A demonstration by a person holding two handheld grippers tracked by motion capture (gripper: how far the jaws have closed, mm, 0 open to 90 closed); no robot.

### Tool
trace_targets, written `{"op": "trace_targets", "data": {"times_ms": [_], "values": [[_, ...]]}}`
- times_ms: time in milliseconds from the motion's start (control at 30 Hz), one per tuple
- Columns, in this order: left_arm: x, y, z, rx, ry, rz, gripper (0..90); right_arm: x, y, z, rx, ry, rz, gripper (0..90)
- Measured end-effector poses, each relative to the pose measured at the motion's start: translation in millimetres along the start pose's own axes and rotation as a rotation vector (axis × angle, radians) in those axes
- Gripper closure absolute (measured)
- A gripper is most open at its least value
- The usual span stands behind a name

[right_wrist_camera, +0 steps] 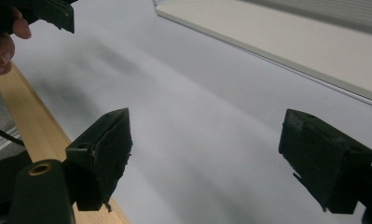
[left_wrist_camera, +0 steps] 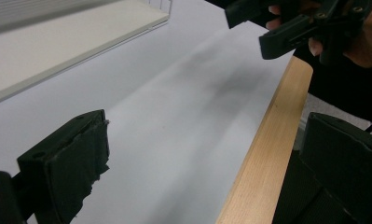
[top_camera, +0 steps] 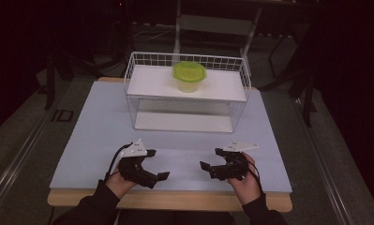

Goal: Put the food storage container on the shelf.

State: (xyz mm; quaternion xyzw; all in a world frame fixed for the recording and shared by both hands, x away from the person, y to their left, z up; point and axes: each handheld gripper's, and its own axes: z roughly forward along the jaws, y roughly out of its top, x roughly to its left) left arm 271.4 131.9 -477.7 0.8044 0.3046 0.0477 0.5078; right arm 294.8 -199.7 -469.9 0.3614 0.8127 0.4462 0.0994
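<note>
My left claw (top_camera: 157,165) and right claw (top_camera: 209,158) both hung released, rough black pads apart, over the smooth pale table (top_camera: 95,136). Ahead stood a white wire basket (top_camera: 142,60) bearing a round green-lidded tub (top_camera: 189,76).

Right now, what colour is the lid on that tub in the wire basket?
Bright yellow-green lid, clearest in the high view.

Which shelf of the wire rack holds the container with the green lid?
The upper shelf: the lidded container stands on it, while the lower shelf is bare.
</note>
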Motion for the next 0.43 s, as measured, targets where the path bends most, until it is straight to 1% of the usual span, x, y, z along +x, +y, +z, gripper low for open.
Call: {"op": "trace_targets", "data": {"times_ms": [67, 133, 167, 200, 300, 367, 433], "values": [[0.7, -3.3, -0.9, -0.009, 0.007, 0.001, 2.2, -1.5, -3.9, -2.8, -0.009, -0.017, -0.01, 16.8], [0.9, -6.1, -1.8, 0.003, 0.024, 0.02, 2.2, -3.2, -7.6, -3.1, -0.01, -0.031, -0.018, 16.9], [1.5, -7.6, -2.4, 0.006, 0.028, 0.021, 2.2, -4.4, -8.5, -2.2, -0.005, -0.032, -0.021, 16.8], [2.7, -8.9, -3.0, 0.008, 0.031, 0.015, 2.2, -5.6, -9.1, -1.0, -0.003, -0.031, -0.018, 16.8], [7.7, -11.5, -3.8, -0.004, 0.022, -0.024, 2.2, -9.0, -10.1, 1.6, -0.002, -0.037, -0.015, 16.8], [10.0, -12.4, -3.8, -0.007, 0.027, -0.03, 2.2, -10.6, -10.7, 2.7, 0.001, -0.029, -0.002, 16.9], [10.9, -13.9, -3.5, -0.004, 0.036, -0.028, 2.2, -10.6, -11.6, 3.3, 0.008, -0.036, -0.01, 16.9]]}}
